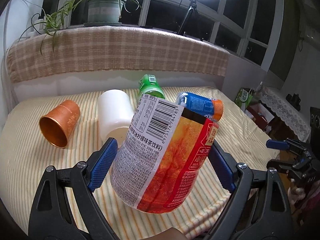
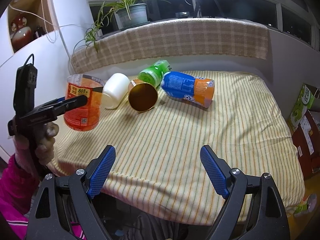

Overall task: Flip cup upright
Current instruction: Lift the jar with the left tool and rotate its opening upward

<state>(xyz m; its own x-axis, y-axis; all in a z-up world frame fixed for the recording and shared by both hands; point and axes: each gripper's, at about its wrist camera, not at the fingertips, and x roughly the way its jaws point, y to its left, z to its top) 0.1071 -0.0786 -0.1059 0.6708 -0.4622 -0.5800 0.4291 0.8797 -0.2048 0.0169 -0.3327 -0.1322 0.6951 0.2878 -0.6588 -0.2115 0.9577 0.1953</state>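
A: Holding one red cup (image 1: 160,140) in my left gripper (image 1: 163,160), pads clamped on its sides, lifted off the striped cloth (image 2: 180,132), mouth up and slightly tilted.

B: Right gripper (image 2: 158,170)?

A: Fingers spread, nothing between them, hanging near the cloth's front edge, likely in reserve.

B: Remaining stock?

A: Copper cup (image 2: 143,97), white cup (image 2: 115,93), green cup (image 2: 153,74), blue-orange cup (image 2: 188,89), all on their sides, clustered behind, probably awaiting righting.

On your orange-red cup (image 1: 160,160) you had a barcode numbered 6975176784785, Chinese print reading 冰柠檬味茶饮料, a nutrition column of 1%, 0%, 0%, 2%, 2%, 8%, and 888 on its yellow patch, the green box (image 2: 304,100) showed 优酸, other labels were unreadable.
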